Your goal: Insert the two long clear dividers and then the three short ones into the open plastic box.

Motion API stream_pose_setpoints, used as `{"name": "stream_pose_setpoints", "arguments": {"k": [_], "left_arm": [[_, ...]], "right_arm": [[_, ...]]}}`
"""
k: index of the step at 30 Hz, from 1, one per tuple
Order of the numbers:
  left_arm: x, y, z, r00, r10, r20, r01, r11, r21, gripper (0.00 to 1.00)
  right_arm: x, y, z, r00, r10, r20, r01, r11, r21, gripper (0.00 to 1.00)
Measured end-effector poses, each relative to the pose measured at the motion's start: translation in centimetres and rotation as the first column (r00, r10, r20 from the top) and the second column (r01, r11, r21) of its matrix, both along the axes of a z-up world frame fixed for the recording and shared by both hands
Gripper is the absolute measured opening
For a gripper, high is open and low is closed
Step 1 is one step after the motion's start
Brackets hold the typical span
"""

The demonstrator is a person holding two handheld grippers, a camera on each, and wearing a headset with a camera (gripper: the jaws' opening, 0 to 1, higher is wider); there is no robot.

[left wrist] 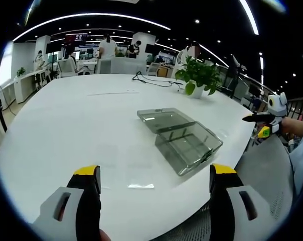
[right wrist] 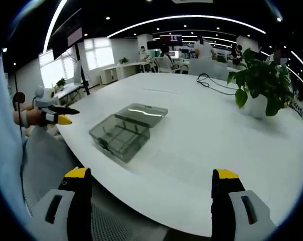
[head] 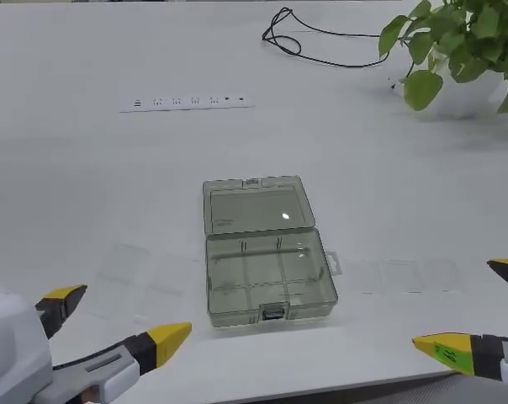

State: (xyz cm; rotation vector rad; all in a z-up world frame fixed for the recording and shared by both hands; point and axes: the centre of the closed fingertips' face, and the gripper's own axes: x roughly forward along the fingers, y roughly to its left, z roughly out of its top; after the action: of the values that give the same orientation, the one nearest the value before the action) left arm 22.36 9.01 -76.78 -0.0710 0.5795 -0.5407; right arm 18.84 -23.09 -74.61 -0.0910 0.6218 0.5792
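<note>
Jaws on both tools are standing wide apart, gripping nothing. In the head view the left tool (head: 119,316) is hovering over the near left edge of the desk (head: 86,168) and the right tool (head: 471,307) over the near right edge. The plastic box (head: 267,269) is sitting between them, a little farther in. It is lying open, with its lid folded back flat toward the far side and its latch facing the near edge. Faint clear dividers (head: 405,276) are lying flat on the desk just right of the box, and more clear pieces (head: 132,273) are lying to its left; long or short, I cannot tell. The left gripper view is catching one as a pale strip (left wrist: 141,186) near the edge, while in the right gripper view they are too faint to make out. Farther back, a power strip (head: 187,102), a black cable (head: 304,42) and a potted plant (head: 456,42) are resting on the desk. The gripper views are adding an open office with people (left wrist: 107,47) standing beyond the desk, and each is showing the other tool off to one side.
</note>
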Motion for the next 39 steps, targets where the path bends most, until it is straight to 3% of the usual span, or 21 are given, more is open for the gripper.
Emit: {"name": "stream_pose_setpoints", "arguments": {"k": [7,12,14,17,18,20,22,24,29,39], "left_arm": [[0.5,-0.3,-1.0,0.998,-0.042,-0.057,0.045,0.998,0.050,0.89],[0.9,-0.8,-1.8,0.993,-0.070,-0.092,0.075,0.996,0.053,0.88],[0.9,-1.0,-2.2,0.988,-0.085,-0.129,0.092,0.994,0.052,0.83],[1.3,-1.0,-2.6,0.986,-0.079,-0.144,0.087,0.995,0.055,0.77],[1.3,-0.9,-3.2,0.982,-0.075,-0.173,0.086,0.995,0.059,0.74],[1.5,-0.8,-3.6,0.981,-0.072,-0.183,0.087,0.994,0.073,0.69],[1.6,-0.7,-4.3,0.974,-0.074,-0.212,0.097,0.991,0.097,0.64],[1.8,-0.8,-4.7,0.973,-0.082,-0.215,0.109,0.987,0.115,0.60],[2.2,-0.5,-6.5,0.962,-0.089,-0.259,0.141,0.971,0.191,0.58],[2.4,-0.9,-7.6,0.952,-0.089,-0.293,0.168,0.952,0.255,0.47]], "right_arm": [[-0.2,0.3,-0.4,1.000,0.011,-0.010,-0.011,1.000,-0.004,1.00],[-0.3,0.5,-0.4,1.000,0.006,-0.015,-0.006,1.000,0.016,1.00],[-0.3,0.5,-0.5,1.000,0.004,-0.014,-0.003,1.000,0.017,1.00],[-0.4,0.6,-0.5,1.000,0.003,-0.016,-0.003,1.000,0.018,1.00],[-0.4,0.6,-0.5,1.000,0.002,-0.016,-0.002,1.000,0.020,1.00],[-0.5,0.6,-0.5,1.000,0.000,-0.016,0.000,1.000,0.019,1.00],[-0.5,0.5,-0.5,1.000,-0.002,-0.016,0.002,1.000,0.018,1.00],[-0.6,0.5,-0.5,1.000,-0.005,-0.016,0.006,1.000,0.020,1.00],[-0.7,0.6,-0.4,1.000,-0.007,-0.022,0.008,1.000,0.026,1.00],[-1.0,0.4,0.3,0.999,-0.002,-0.041,0.003,1.000,0.018,1.00]]}}
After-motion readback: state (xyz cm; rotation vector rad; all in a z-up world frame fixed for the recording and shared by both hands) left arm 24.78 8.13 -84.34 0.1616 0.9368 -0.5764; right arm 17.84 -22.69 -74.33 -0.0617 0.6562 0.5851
